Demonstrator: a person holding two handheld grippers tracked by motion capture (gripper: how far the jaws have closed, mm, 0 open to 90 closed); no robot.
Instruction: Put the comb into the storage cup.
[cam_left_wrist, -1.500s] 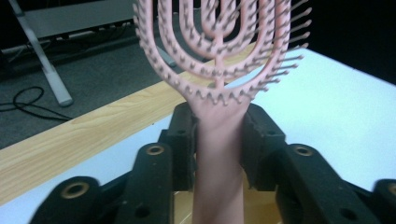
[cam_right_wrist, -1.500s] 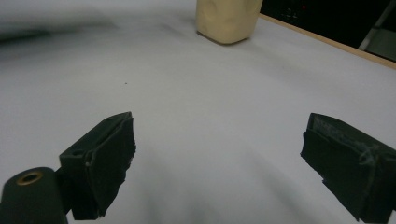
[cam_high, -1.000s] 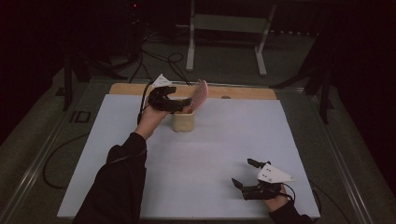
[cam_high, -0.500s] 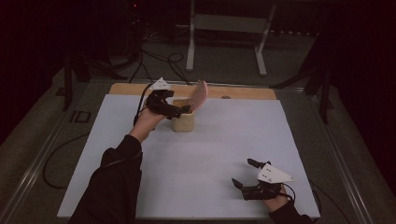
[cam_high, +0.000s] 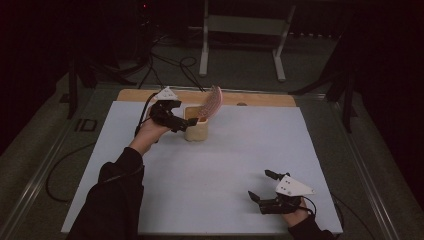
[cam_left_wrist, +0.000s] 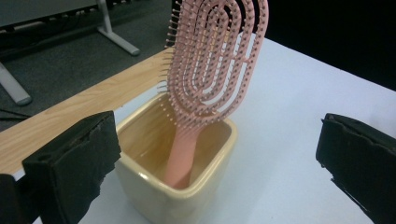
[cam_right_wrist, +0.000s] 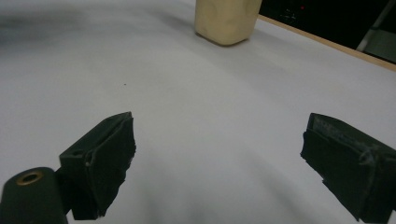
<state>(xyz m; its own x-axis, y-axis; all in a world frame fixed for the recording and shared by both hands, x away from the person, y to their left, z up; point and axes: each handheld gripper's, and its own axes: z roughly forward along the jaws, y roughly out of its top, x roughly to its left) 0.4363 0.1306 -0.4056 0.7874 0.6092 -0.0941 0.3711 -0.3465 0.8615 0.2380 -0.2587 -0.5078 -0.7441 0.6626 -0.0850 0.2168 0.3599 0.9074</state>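
The left claw has just been opening, and its jaws now stand wide with nothing pressed between them. Compared with the moment before, the hand has drawn a little to the left, away from the cream cup, so the pink hairbrush stands in that cup by itself. This reads as a release: the brush has been set handle-down in the cup and the placing step looks done, with only the retreat of the hand left.

In the left gripper view the hairbrush sits ahead of the jaws and between their lines, well clear of both pads. Its handle goes down into the cup and its bristled head leans up and to the right over the rim. The left jaw's pad lies just beside the cup's near left wall (whether it brushes the wall is hard to tell at this angle). Seen from the high view, cup and brush stand at the far side of the white bench, near its wooden far edge, just right of the left claw.

The right claw rests at the near right of the bench, well apart from the cup, its jaws wide and holding nothing; in the right gripper view the cup shows far off beyond them.
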